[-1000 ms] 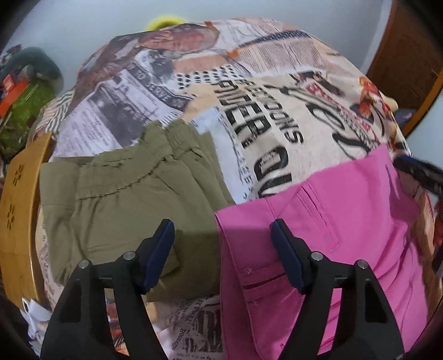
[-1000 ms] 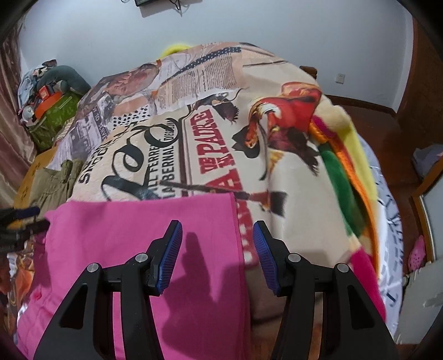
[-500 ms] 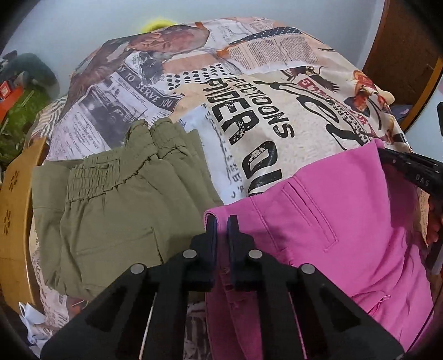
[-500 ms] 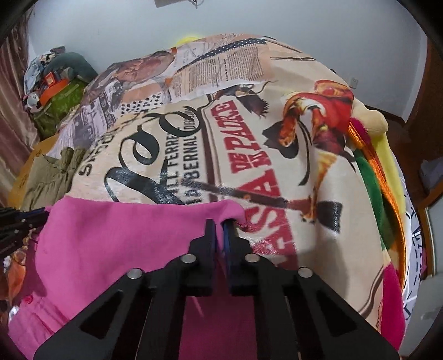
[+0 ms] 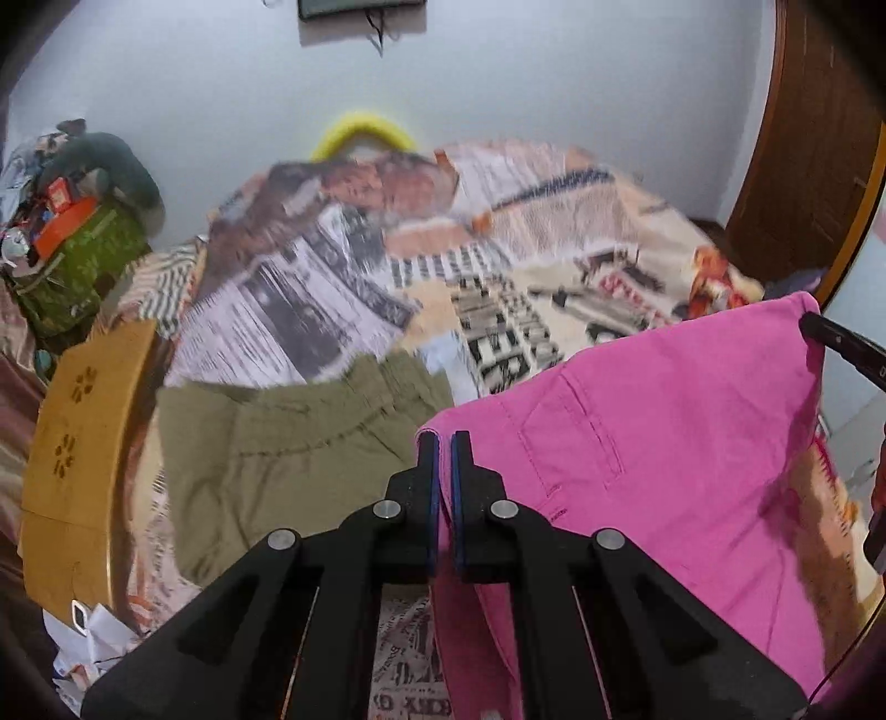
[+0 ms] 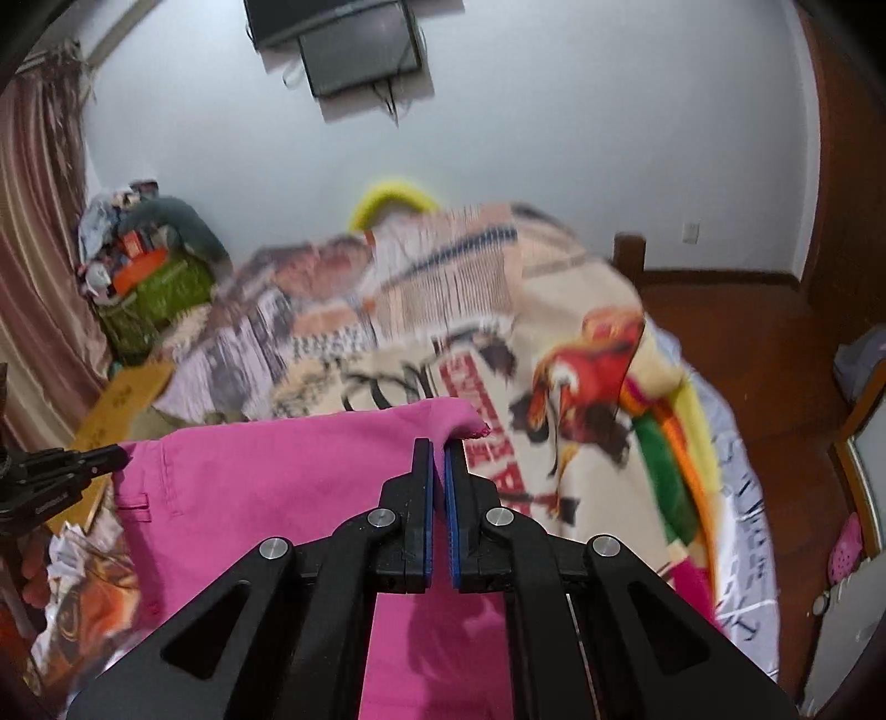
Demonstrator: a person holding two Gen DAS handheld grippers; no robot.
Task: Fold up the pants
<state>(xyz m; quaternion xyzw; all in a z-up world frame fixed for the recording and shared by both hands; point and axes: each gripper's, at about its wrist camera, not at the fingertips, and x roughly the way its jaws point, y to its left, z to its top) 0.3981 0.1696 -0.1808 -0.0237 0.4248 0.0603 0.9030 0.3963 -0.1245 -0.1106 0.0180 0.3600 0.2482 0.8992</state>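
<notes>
Left gripper [image 5: 442,443] clamped on one upper corner of the pink pants [image 5: 664,421]; right gripper [image 6: 437,448] clamped on the opposite corner, fabric pinched between its blue pads; pants hang stretched between the two, lifted off the printed blanket [image 6: 554,343]; folded olive pants [image 5: 288,443] lie on the blanket beside them; beyond, a green bag [image 5: 77,260] by the wall; wall-mounted screen [image 6: 354,50] above.
</notes>
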